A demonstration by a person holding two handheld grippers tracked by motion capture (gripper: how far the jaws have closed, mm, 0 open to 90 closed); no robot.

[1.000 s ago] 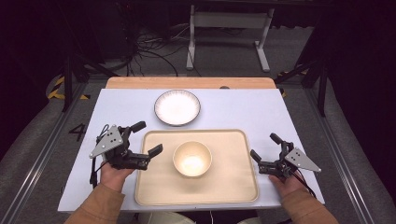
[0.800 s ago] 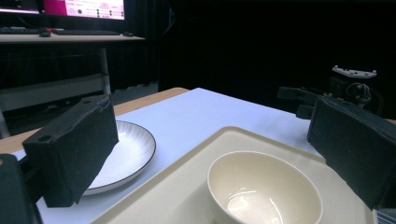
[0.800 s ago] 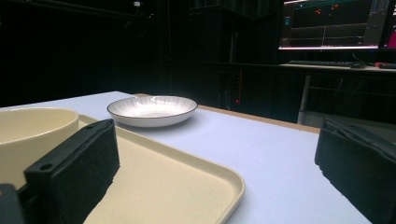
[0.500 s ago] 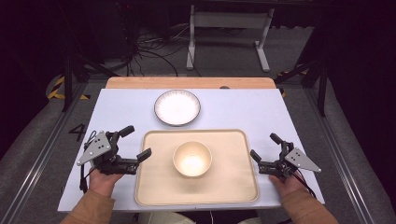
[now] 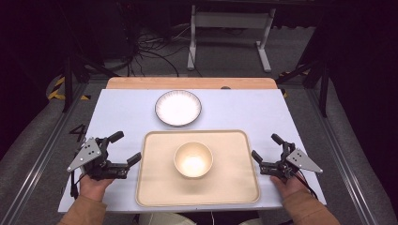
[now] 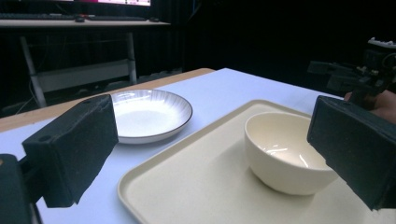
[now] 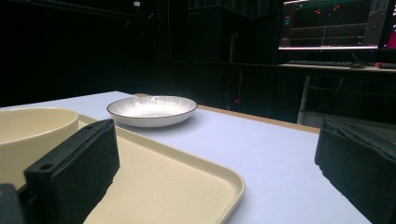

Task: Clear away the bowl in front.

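Note:
A cream bowl (image 5: 193, 159) (image 6: 285, 154) (image 7: 28, 135) stands empty in the middle of a cream tray (image 5: 155, 187) (image 6: 187, 186) (image 7: 177, 186). Behind the tray lies a white plate with a dark rim (image 5: 178, 108) (image 6: 144, 114) (image 7: 152, 109). My left gripper (image 5: 126, 147) (image 6: 210, 154) rests open on the table just left of the tray, nothing between its jaws. My right gripper (image 5: 267, 146) (image 7: 219, 158) rests open just right of the tray, also holding nothing. In the left gripper view the right gripper (image 6: 345, 77) appears beyond the bowl.
The white tabletop (image 5: 244, 112) has a wooden strip (image 5: 187, 83) along its far edge. Past it are a metal stand (image 5: 230, 28) and cables on the floor. A desk with a monitor (image 7: 331, 23) stands behind the table in the right gripper view.
My left gripper has drawn back to the left, away from the bowl, and now sits lower beside the tray's left edge. The right gripper has stayed put.

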